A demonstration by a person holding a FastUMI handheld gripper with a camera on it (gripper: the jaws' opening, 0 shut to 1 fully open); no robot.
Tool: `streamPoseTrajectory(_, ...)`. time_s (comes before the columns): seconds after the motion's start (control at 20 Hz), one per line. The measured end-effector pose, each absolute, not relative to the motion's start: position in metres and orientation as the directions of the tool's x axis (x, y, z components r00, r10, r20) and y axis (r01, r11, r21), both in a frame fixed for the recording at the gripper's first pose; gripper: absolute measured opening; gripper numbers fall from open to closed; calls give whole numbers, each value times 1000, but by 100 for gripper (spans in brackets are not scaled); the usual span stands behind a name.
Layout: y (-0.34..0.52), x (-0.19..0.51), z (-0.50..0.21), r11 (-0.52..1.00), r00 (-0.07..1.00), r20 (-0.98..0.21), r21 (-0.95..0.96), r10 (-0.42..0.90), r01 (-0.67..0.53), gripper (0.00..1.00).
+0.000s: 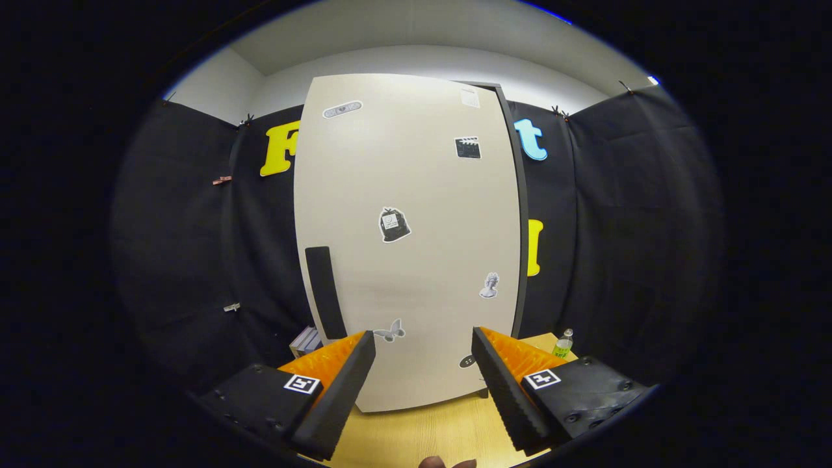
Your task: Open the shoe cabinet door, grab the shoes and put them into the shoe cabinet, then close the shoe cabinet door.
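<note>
The gripper was held with its fingers spread apart and empty at the frame's bottom. The shoe cabinet door, closed, was seen centre frame, its dark handle lower left.

Gripper level, 2 fingers spread wide, gripping nothing.

Standing on a wooden table before black cloth booth walls: a small green-labelled bottle, with striped boxes stacked at the opposite side.
</note>
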State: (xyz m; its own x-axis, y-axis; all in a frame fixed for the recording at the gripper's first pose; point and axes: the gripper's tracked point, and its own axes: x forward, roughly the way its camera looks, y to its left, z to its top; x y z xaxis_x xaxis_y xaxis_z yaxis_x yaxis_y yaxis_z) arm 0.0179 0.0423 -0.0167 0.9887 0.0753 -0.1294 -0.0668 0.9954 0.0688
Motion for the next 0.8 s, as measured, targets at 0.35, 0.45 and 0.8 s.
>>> streamPoseTrajectory(0.35,43,16,-18,995,989,-128,74,77,-68,98)
streamPoseTrajectory(0.45,43,15,-18,995,989,-130,71,76,-67,98)
streamPoseTrajectory(0.8,41,14,-16,996,990,-120,67,69,-61,98)
